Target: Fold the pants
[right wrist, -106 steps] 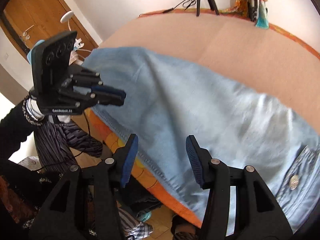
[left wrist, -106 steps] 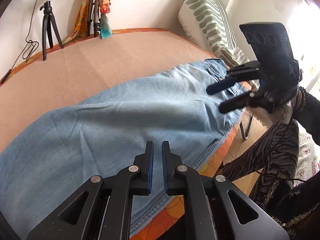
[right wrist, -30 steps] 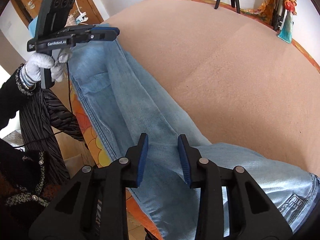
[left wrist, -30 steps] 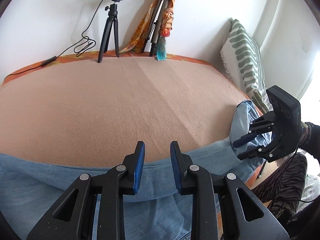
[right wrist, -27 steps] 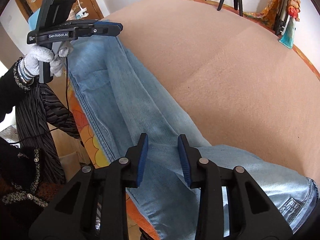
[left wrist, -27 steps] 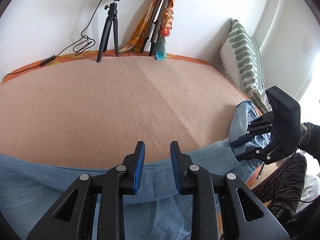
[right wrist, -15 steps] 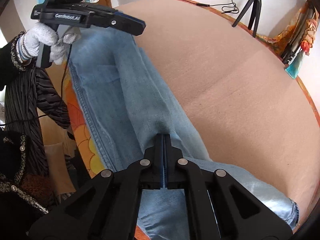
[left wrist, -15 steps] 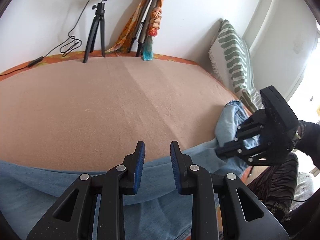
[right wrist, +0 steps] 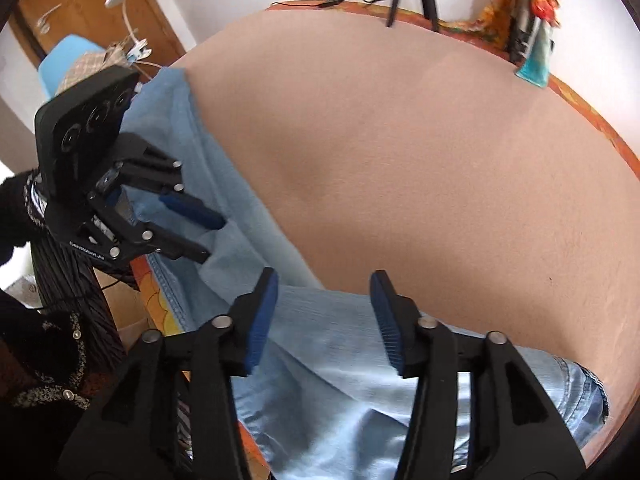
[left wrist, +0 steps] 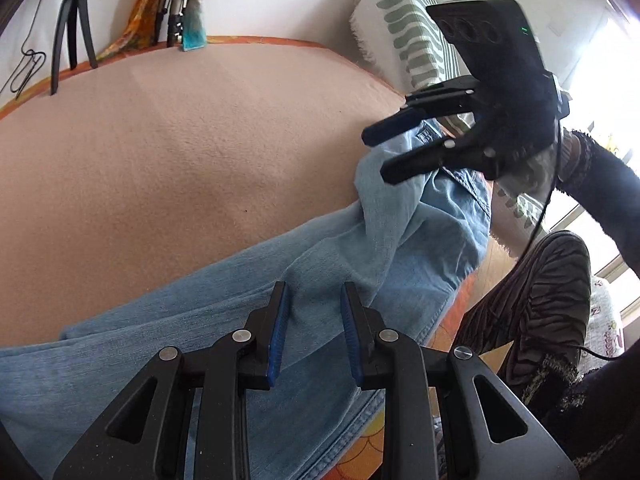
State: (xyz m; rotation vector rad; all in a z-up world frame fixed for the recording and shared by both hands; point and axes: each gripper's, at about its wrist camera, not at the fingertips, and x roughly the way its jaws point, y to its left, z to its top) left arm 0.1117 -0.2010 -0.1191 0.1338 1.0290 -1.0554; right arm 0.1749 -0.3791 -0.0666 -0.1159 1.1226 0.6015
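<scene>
One pair of jeans (left wrist: pixel 360 264) lies along a tan bedspread's (left wrist: pixel 180 140) near edge.

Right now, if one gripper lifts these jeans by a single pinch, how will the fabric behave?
Likely floppy: the jeans already bunch into soft folds near the right gripper, whose jaws are opening with nothing pinched. Probably heavy for cloth, so the rest would drag over the brown blanket. The part overhanging the bed edge may slide off.

Blanket (left wrist: pixel 168 152) w/ free room; tripod (left wrist: pixel 70 20), pillow (left wrist: pixel 404 28) at edges.
</scene>
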